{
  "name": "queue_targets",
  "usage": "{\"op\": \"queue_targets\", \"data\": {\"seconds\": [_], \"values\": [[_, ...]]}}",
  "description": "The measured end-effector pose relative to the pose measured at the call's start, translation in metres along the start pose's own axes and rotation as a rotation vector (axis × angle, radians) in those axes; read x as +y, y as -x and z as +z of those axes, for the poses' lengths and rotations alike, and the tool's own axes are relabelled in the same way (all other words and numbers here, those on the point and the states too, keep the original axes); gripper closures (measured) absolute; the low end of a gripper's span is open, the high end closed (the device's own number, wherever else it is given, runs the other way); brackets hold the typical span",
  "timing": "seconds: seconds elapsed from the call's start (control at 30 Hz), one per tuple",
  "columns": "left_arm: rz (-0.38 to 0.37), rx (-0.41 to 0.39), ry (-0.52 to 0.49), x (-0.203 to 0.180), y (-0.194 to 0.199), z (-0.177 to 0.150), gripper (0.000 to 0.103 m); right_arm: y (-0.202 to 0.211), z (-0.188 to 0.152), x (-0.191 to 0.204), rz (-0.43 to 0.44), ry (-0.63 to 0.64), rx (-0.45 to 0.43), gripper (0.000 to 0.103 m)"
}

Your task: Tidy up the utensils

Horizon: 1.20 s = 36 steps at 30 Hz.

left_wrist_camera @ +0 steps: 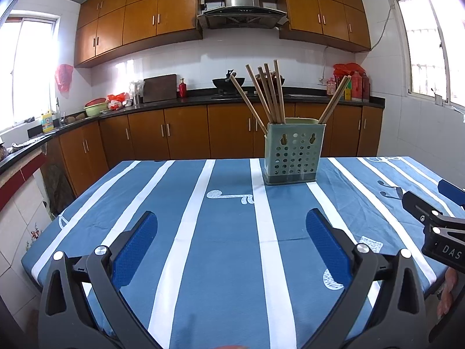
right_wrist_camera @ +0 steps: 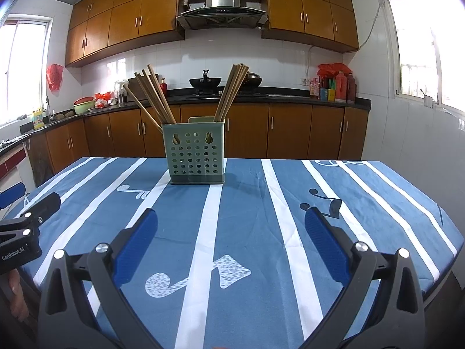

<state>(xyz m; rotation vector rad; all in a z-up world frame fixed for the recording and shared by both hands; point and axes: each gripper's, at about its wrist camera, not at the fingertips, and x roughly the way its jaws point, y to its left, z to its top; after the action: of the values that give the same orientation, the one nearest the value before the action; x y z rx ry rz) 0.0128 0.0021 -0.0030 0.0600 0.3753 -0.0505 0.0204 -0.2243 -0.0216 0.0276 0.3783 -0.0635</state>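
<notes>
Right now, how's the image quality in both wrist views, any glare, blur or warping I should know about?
Left wrist view: windows blow out white, fisheye bends the cabinets, dark corner vignetting; the chopstick holder is sharp. Right wrist view: same window glare, a soft shadow lies right of the holder on the tablecloth, and the chopsticks stay crisp.

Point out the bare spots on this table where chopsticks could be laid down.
The striped cloth is bare between the green holder and both open claws, left claw and right claw. The strips left and right of the holder are free too. Only the holder is crowded, with chopsticks fanning outward.
</notes>
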Motion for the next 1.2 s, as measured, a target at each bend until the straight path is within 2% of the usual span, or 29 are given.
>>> {"op": "queue_targets", "data": {"seconds": [1.2], "values": [[-0.003,0.006,-0.001,-0.0025,-0.0011,0.0017,0.002,-0.0024,-0.0033,0.0033,0.002,-0.01,0.009,0.004]]}}
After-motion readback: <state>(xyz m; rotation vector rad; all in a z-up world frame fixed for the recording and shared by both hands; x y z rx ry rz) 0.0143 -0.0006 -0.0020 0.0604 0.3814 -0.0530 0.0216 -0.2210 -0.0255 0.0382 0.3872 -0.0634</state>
